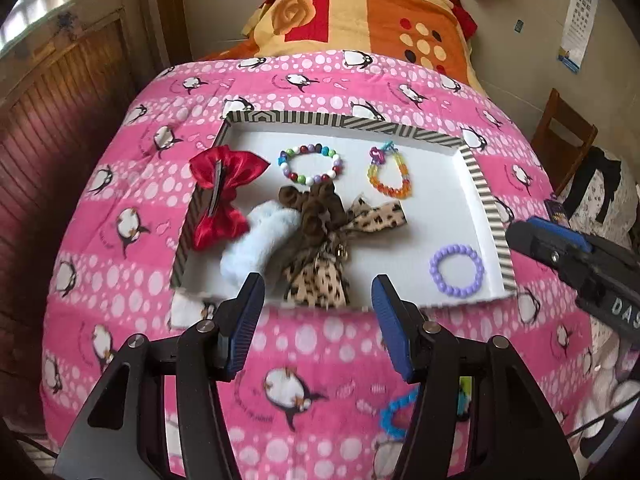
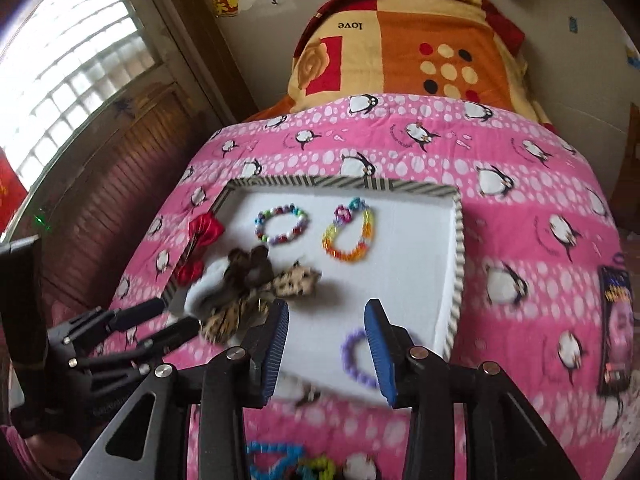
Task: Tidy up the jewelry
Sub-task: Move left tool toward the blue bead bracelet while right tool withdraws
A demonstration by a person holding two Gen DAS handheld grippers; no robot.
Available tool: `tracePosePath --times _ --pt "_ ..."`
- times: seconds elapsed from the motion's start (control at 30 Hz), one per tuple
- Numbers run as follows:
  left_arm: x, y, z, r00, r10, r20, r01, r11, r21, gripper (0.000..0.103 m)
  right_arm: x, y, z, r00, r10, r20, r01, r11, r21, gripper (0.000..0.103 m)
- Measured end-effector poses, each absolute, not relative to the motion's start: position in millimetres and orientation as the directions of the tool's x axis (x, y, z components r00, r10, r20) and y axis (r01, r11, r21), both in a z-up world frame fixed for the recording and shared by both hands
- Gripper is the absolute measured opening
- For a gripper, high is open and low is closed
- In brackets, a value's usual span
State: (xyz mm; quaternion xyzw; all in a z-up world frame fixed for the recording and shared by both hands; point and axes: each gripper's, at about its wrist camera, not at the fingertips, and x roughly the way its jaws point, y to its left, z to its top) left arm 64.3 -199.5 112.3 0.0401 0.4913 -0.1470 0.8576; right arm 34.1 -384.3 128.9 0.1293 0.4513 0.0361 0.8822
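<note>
A white tray (image 1: pixel 486 192) with a striped rim lies on the pink penguin blanket. In it are a multicolour bead bracelet (image 1: pixel 312 167), a rainbow chain bracelet (image 1: pixel 390 172), a purple bead bracelet (image 1: pixel 456 270), a red bow clip (image 1: pixel 224 196), a white fluffy scrunchie (image 1: pixel 260 244) and leopard-print bows (image 1: pixel 320 240). My left gripper (image 1: pixel 318 312) is open and empty, just before the tray's near edge. My right gripper (image 2: pixel 326 340) is open and empty above the tray's near right part, beside the purple bracelet (image 2: pixel 354 356). A blue chain bracelet (image 1: pixel 394 416) lies on the blanket below.
An orange patterned blanket (image 1: pixel 380 12) is folded at the far end of the bed. A wooden wall panel (image 1: pixel 60 120) runs along the left. A wooden chair (image 1: pixel 568 128) stands at right. A dark card (image 2: pixel 616 320) lies on the blanket right of the tray.
</note>
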Motion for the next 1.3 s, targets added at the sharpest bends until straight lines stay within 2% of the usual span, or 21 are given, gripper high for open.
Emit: tracePosePath --times 0.17,0.27,0.5,1.07,1.3 --pt "38.5 -193.4 122.2 0.510 -0.200 -0.837 0.284 0.957 -0.055 0.056 0.9 -375.6 134.1 0.604 0.158 -0.781 0.059 0.969 0.241 0.038" --pt "23.9 -192.0 127.1 0.529 -0.193 -0.826 0.290 0.956 -0.038 0.056 -17.4 -371.1 137.2 0.609 0.134 -0.782 0.060 0.975 0.214 0.043" --pt "-0.8 -188.2 127.4 0.538 -0.183 -0.823 0.287 0.958 -0.025 0.056 -43.4 -366.8 135.6 0.599 0.135 -0.790 0.056 0.976 0.209 0.043" --pt "-30.0 -180.8 98.0 0.431 -0.229 -0.873 0.280 0.954 -0.112 0.056 -89.3 -382.4 99.8 0.516 0.126 -0.847 0.104 0.973 0.208 0.043" --pt "-37.7 -189.2 87.6 0.414 -0.212 -0.885 0.304 0.949 -0.085 0.056 -99.0 -385.8 92.8 0.500 0.129 -0.856 0.112 0.971 0.212 0.043"
